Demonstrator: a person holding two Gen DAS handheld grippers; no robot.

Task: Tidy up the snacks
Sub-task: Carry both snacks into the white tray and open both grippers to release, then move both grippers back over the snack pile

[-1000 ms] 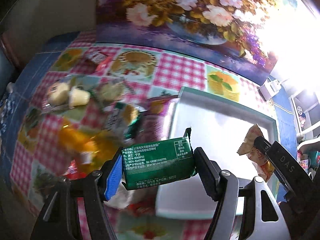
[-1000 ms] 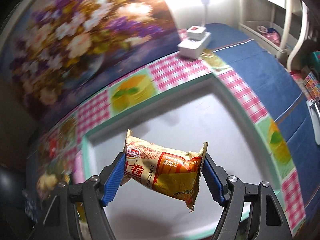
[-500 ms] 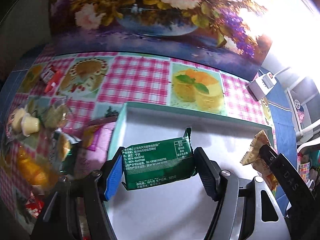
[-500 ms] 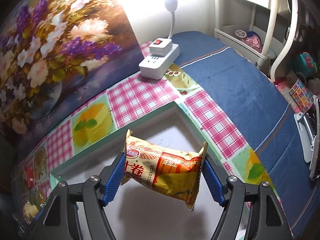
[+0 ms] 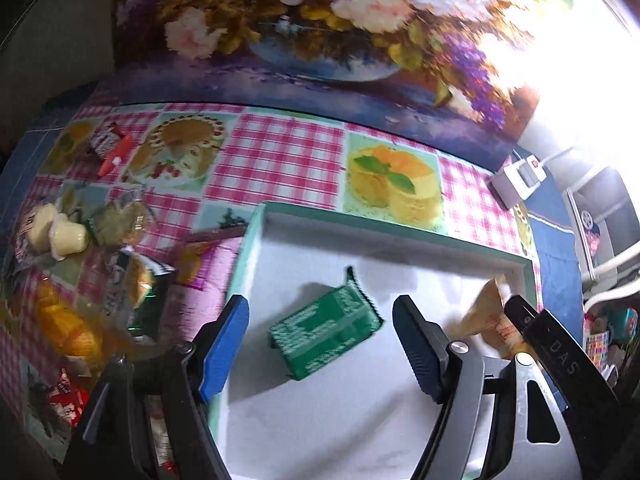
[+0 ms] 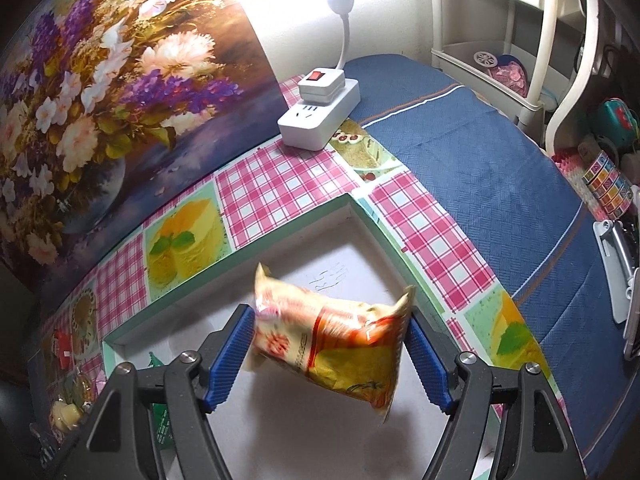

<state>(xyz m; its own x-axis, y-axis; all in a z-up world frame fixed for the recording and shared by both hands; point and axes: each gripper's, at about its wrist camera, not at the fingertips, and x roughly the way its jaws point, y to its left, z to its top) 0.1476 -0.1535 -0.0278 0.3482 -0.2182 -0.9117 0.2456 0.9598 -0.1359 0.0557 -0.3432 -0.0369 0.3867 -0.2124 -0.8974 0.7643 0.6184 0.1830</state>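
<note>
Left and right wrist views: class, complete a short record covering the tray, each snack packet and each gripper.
tray: white inside, green rim, on the checked tablecloth
green packet: in the tray, tilted, touching neither pad
left gripper: jaws opening, green packet loose between them
yellow packet: over the tray, blurred
right gripper: clamped on the yellow packet's ends
loose snacks: on the cloth left of the tray
</note>
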